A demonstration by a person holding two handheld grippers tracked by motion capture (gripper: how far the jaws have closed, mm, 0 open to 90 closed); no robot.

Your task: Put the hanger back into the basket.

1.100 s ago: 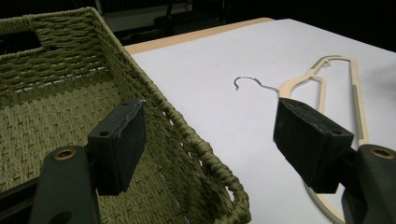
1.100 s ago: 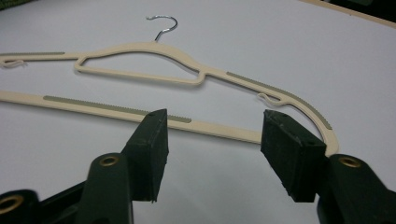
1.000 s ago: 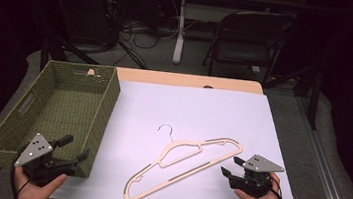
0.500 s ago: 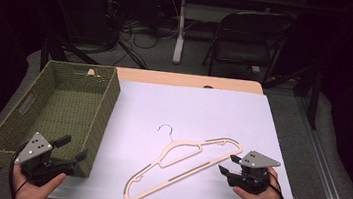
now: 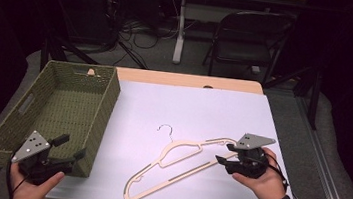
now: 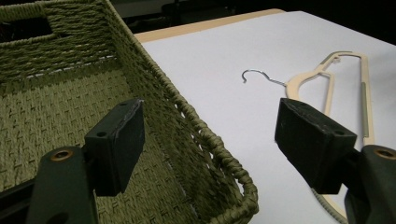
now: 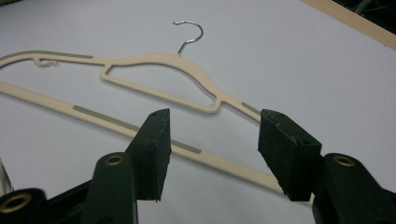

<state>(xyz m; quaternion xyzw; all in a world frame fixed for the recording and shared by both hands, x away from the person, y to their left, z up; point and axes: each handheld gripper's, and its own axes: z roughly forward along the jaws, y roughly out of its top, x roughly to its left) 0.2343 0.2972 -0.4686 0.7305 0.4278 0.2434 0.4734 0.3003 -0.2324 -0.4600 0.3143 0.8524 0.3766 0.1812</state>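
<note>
A cream plastic hanger (image 5: 177, 160) with a metal hook lies flat on the white table cover, hook pointing away from me. My right gripper (image 5: 225, 154) is open at the hanger's right end. In the right gripper view the hanger's (image 7: 154, 63) lower bar runs across the gap between the jaws of this gripper (image 7: 219, 149), which are spread wide and hold nothing. My left gripper (image 5: 71, 147) is open at the near right corner of a green woven basket (image 5: 63, 106). In the left gripper view its jaws (image 6: 215, 140) straddle the basket's (image 6: 70, 93) rim, with the hanger (image 6: 327, 79) beyond.
The white cover (image 5: 203, 112) lies on a wooden table whose bare far edge (image 5: 187, 79) shows behind it. The basket looks empty, with a handle slot in its left wall. A chair (image 5: 247, 37) and cables stand on the dark floor beyond.
My right gripper has crept a little left and forward onto the hanger's right end. The left gripper has barely moved. The hanger lies as before.
</note>
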